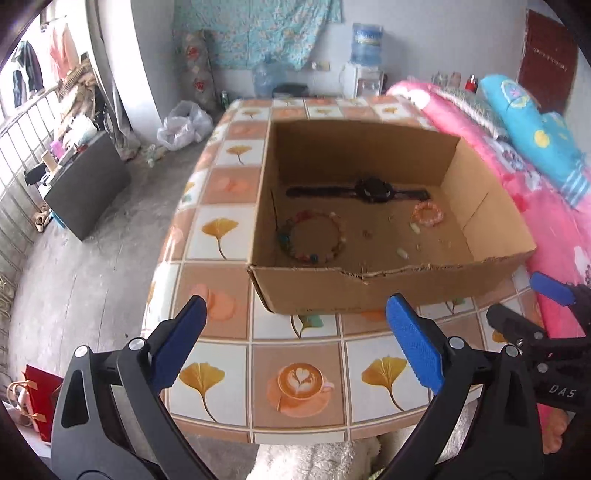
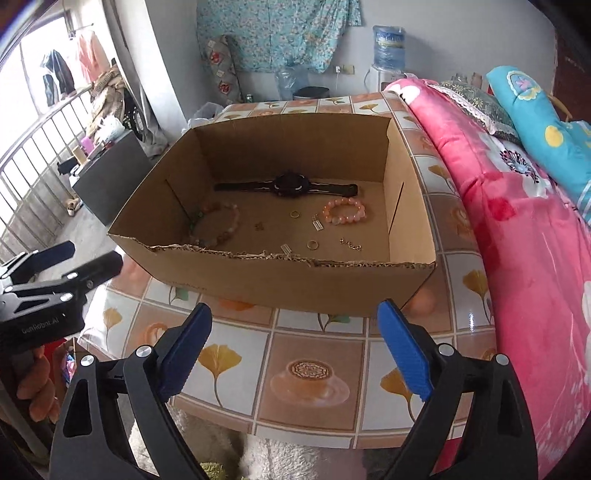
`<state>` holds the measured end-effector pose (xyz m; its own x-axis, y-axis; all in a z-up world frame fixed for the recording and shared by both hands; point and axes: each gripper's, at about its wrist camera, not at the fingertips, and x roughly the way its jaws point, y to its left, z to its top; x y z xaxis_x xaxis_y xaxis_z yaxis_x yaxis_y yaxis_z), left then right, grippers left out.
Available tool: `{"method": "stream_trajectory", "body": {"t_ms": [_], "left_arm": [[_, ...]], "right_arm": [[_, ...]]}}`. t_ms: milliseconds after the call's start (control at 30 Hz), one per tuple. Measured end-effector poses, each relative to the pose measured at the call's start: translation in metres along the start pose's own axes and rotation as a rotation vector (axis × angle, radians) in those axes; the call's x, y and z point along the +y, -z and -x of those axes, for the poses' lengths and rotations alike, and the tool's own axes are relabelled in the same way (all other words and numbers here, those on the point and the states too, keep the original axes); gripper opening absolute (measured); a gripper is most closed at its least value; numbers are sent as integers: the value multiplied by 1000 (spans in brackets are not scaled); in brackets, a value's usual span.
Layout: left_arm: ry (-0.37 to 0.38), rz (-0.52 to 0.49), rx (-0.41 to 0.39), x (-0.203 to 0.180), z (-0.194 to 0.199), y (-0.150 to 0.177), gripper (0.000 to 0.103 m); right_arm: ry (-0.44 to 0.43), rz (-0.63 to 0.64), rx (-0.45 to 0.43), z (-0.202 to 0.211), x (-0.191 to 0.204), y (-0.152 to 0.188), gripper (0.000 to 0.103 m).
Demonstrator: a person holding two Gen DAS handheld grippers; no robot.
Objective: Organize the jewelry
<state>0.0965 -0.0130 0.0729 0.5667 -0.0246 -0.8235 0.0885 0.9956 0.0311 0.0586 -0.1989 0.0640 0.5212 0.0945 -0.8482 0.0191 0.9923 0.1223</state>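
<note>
Two beaded bracelets point(image 2: 346, 211) lie in corrugated cardboard box point(image 2: 295, 284).

A plain brown cardboard box point(image 2: 295, 284) sits on a tablecloth point(image 2: 314, 373) checked in white and terracotta squares — yellow ginkgo leaves on the white, latte cups on the orange. Inside lie a black watch point(image 2: 288, 185), a pink beaded bracelet point(image 2: 346, 210), a multicoloured beaded bracelet point(image 1: 314, 236) and gold rings point(image 2: 312, 244). The left gripper point(image 1: 295, 350) and right gripper point(image 2: 295, 350) are black with blue pads. Beside the table — a hot-pink floral blanket point(image 2: 517, 240), a turquoise pillow point(image 2: 546, 122) dotted yellow, and a teal floral cloth point(image 2: 280, 29) on the grey wall.
</note>
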Motion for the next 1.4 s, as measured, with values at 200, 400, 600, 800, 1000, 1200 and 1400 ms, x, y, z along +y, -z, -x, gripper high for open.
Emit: {"method": "stream_trajectory", "body": {"t_ms": [200, 400, 600, 800, 1000, 1200, 1400], "left_arm": [[1, 27, 48, -8, -13, 1, 94], [-3, 79, 86, -9, -20, -2, 94], [-3, 55, 90, -17, -21, -4, 94], [1, 59, 88, -18, -21, -6, 94], [0, 56, 90, -18, -22, -7, 94], [12, 55, 103, -19, -23, -7, 94], [10, 54, 105, -19, -24, -6, 94]], "right_arm": [[20, -15, 42, -13, -2, -3, 90], [52, -34, 68, -21, -5, -6, 91], [63, -32, 72, -23, -4, -9, 91], [66, -33, 72, -23, -4, -10, 91], [69, -33, 71, -22, -4, -10, 91], [73, -43, 73, -22, -7, -11, 91], [72, -45, 75, -22, -7, -11, 91]]}}
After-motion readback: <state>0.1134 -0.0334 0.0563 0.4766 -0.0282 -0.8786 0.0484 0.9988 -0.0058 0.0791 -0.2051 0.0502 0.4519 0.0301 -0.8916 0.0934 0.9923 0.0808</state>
